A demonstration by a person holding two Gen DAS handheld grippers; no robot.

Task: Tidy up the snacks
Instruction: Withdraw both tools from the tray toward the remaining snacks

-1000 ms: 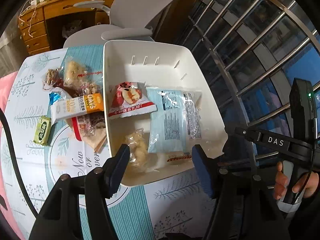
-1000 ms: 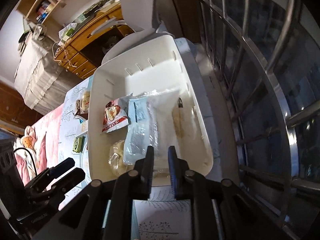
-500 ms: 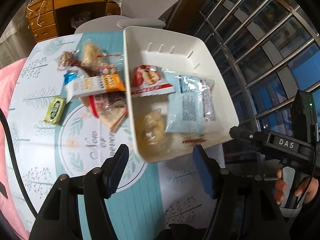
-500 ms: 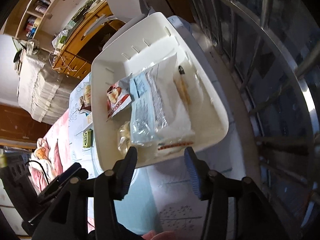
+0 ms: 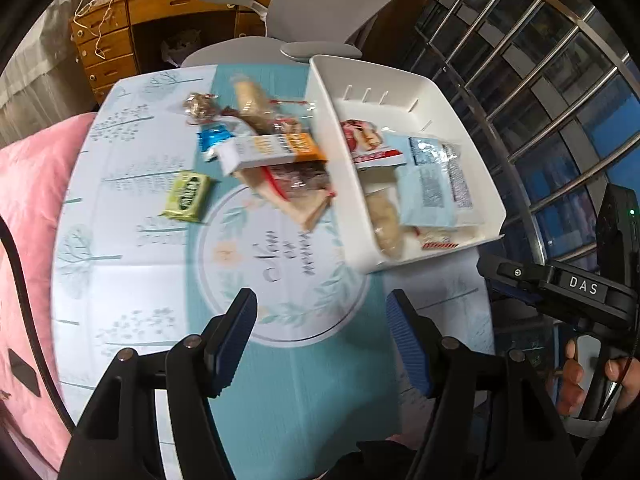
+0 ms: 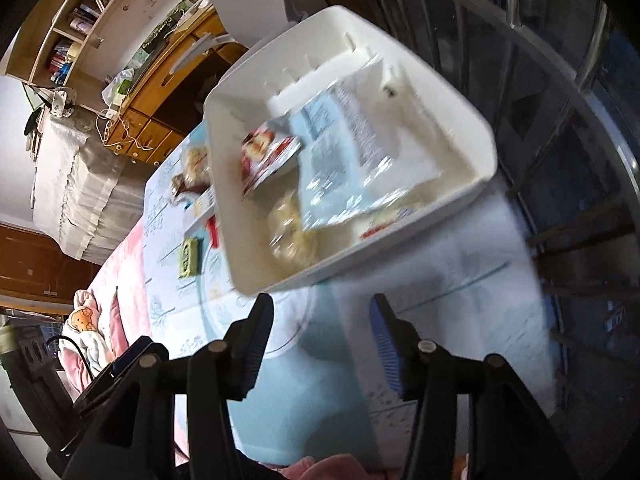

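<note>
Lying beyond both grippers' (image 5: 320,320) parted fingers: tray (image 5: 486,184).

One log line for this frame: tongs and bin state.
left tongs: open, empty | right tongs: open, empty | white bin: several snacks inside | green packet: on table

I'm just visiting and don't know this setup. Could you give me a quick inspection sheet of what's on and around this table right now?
Surface: round table under a pale blue printed cloth.
Job's things: white bin at the table's right edge holds a red packet, a light blue packet and a pale snack in clear wrap. Still on the cloth: an orange-and-white bar, a green packet and several clear-wrapped snacks.
Clutter: nothing seen.
Grippers: left gripper and right gripper both open, empty, short of the bin.
Cables: white cord on the wooden desk.
Surroundings: grey chair, barred window, pink bedding.
</note>
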